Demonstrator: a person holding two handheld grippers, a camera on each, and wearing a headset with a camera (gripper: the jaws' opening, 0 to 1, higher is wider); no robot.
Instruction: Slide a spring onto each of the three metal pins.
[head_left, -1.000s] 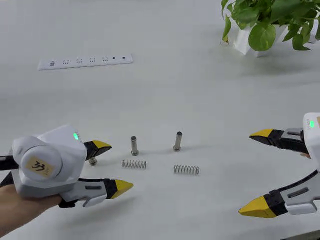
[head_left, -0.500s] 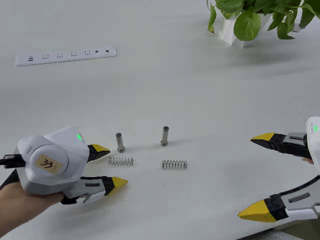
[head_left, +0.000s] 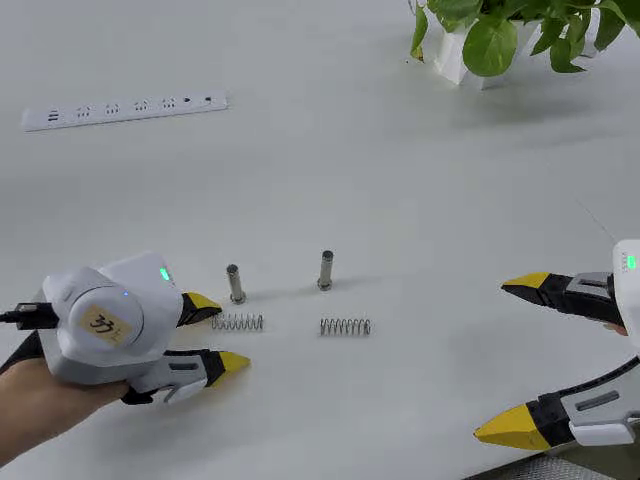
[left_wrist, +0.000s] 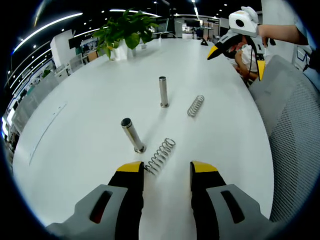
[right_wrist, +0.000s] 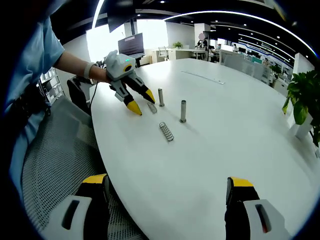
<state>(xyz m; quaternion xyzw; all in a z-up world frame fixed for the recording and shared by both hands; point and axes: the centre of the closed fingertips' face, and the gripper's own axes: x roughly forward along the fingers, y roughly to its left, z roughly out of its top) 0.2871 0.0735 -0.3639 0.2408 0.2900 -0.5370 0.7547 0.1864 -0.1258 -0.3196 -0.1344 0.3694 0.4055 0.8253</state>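
Observation:
Two metal pins stand upright on the white table: the left pin (head_left: 235, 284) (left_wrist: 132, 135) and the right pin (head_left: 326, 270) (left_wrist: 162, 91). A spring lies flat in front of each: the left spring (head_left: 237, 322) (left_wrist: 160, 155) and the right spring (head_left: 345, 326) (left_wrist: 195, 105). My left gripper (head_left: 230, 333) (left_wrist: 166, 170) is open, its yellow tips straddling the near end of the left spring without touching it. At the table's right front, my right gripper (head_left: 497, 362) (right_wrist: 167, 182) is wide open and holds nothing, well away from the parts. The left gripper's body hides the table behind it.
At the back left lies a white power strip (head_left: 125, 108), and a potted plant (head_left: 490, 40) stands at the back right. The table's front edge runs close under the right gripper. A grey mesh chair (left_wrist: 295, 150) stands beside the table.
The headset has shifted the picture left. My left gripper has crept toward the left spring and its jaws have narrowed a little. The right gripper has stayed about where it was.

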